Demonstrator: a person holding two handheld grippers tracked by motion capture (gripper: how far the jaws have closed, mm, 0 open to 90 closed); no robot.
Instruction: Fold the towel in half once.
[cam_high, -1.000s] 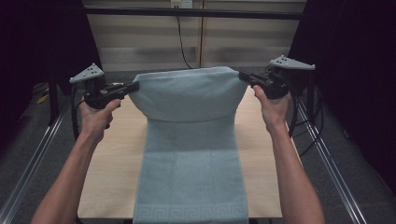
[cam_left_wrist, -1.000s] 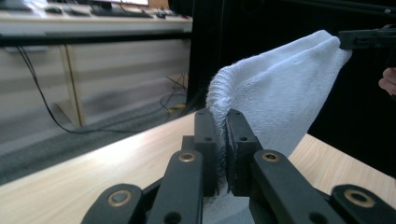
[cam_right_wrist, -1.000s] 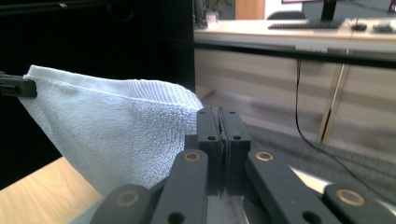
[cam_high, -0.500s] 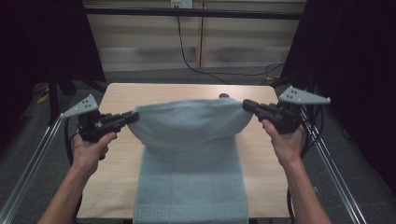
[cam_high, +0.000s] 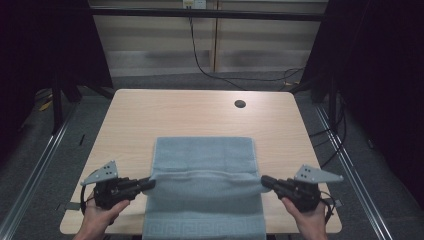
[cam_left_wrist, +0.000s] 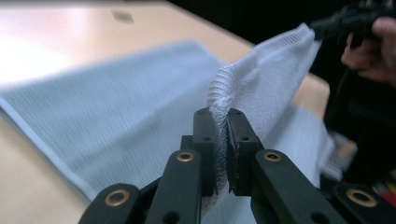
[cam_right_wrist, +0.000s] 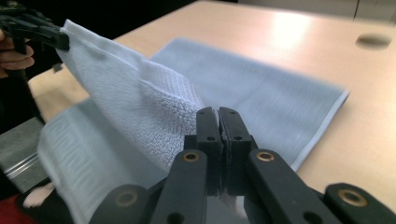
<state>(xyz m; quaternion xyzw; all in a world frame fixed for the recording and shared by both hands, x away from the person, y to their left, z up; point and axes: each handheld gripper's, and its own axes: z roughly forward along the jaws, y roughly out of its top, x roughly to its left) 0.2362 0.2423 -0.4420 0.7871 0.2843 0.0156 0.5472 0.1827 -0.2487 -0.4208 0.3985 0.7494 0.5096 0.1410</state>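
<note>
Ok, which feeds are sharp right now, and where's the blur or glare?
High view: evenly lit and sharp, dark surroundings. Left gripper view: tongs crisp, the towel behind soft, glare on the table. Right gripper view: tongs and nearby pile sharp, far table blurred and shiny.

Left tongs (cam_high: 150, 183) and right tongs (cam_high: 265, 181) low, pointing inward, jaws clamped; hands gripping handles.

Left gripper (cam_left_wrist: 221, 140) jaws clamped on towel (cam_left_wrist: 261, 88) corner — table (cam_left_wrist: 46, 46) beyond
</note>
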